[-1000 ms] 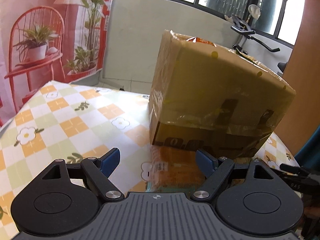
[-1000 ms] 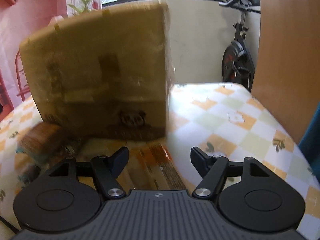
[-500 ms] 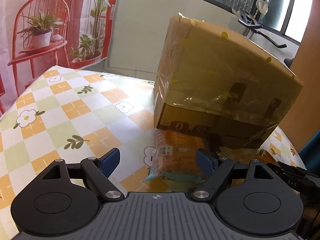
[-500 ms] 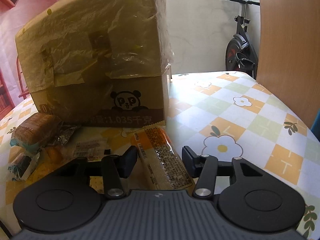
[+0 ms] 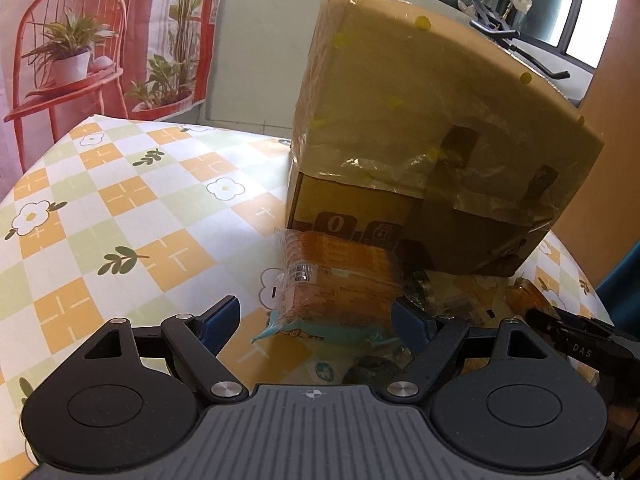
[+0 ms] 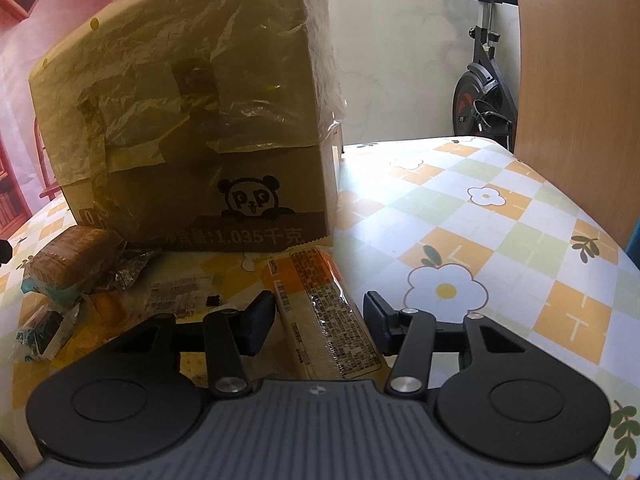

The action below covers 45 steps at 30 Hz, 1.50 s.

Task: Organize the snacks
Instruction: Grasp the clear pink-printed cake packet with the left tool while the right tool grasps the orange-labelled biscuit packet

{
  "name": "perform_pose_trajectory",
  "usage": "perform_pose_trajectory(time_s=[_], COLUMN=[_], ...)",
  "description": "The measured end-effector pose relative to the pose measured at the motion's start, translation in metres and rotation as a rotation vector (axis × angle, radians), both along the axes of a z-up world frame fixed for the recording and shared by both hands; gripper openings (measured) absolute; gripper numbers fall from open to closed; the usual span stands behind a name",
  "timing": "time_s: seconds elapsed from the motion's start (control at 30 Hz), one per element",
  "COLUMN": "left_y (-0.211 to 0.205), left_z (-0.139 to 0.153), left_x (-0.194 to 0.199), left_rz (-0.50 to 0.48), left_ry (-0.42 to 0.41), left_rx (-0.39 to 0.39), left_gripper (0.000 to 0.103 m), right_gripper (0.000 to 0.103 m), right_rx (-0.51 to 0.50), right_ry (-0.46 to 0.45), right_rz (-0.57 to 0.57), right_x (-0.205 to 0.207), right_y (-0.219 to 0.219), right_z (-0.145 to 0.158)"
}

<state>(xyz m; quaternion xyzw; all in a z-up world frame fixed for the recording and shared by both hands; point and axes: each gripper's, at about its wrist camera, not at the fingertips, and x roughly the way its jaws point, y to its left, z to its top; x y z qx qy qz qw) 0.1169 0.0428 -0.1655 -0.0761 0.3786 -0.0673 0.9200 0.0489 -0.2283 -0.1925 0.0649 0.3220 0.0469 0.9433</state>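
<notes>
On the checked, flower-printed tablecloth (image 6: 472, 216) a large cardboard box (image 6: 188, 120) is stood, its upper part wrapped in wrinkled yellowish plastic and tape, with a panda face printed low on the side seen from the right wrist. Against the foot of that box the snacks are scattered. From the left wrist view, the left gripper (image 5: 316, 318) is held low over the table with its blue-tipped fingers (image 5: 218, 318) spread wide apart, and a brown bread-like snack in a clear wrapper with a teal edge (image 5: 340, 288) is seen lying between and just ahead of them, its far end close to the box; neither finger is touching it. A small dark wrapped piece (image 5: 370, 368) is seen nearer the gripper body, below that pack. From the right wrist view, the right gripper (image 6: 320, 316) is likewise parted — its black fingers (image 6: 258, 322) are set on either side of a long orange-and-white snack bar (image 6: 320, 312) that lies flat on the cloth, lengthwise along the gripper's axis, with a gap visible at each side. To the left of the bar a flat clear packet with a label (image 6: 176, 292), a crumpled foil wrapper (image 6: 132, 268) and the brown bread pack are seen together in a loose cluster. Behind the table an exercise bike (image 6: 480, 92) is visible by the window.
</notes>
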Motion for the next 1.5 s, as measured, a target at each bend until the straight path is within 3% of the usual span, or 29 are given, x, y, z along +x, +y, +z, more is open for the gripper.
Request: perform_pose_trajectory(time_s=[0.47,0.8,0.97,1.17,1.5], left_y=[-0.028,-0.049,-0.044,-0.041,-0.027], left_z=[-0.009,-0.024,-0.03,-0.026,-0.011], left_x=[0.029,0.062,0.07,0.064,0.036], left_rz=[-0.039,-0.07,-0.073,-0.068,-0.039], left_ry=[0.015,0.05,0.074,0.06,0.025], left_rx=[0.042,0.132,0.123,0.125,0.074], left_gripper=[0.088,0.093,0.093,0.078,0.077], right_gripper=[0.049,0.049,0.049,0.049,0.049], right_rx=[0.026,0.012,0.017,0.022,0.022], right_ry=[0.027,0.031,0.031,0.03,0.03], right_rz=[0.01,0.012,0.012,0.012,0.012], right_x=[0.006,0.007,0.007,0.007,0.007], right_y=[-0.003,-0.001,-0.002,-0.003,-0.003], right_z=[-0.003,-0.004,-0.004,-0.004,-0.004])
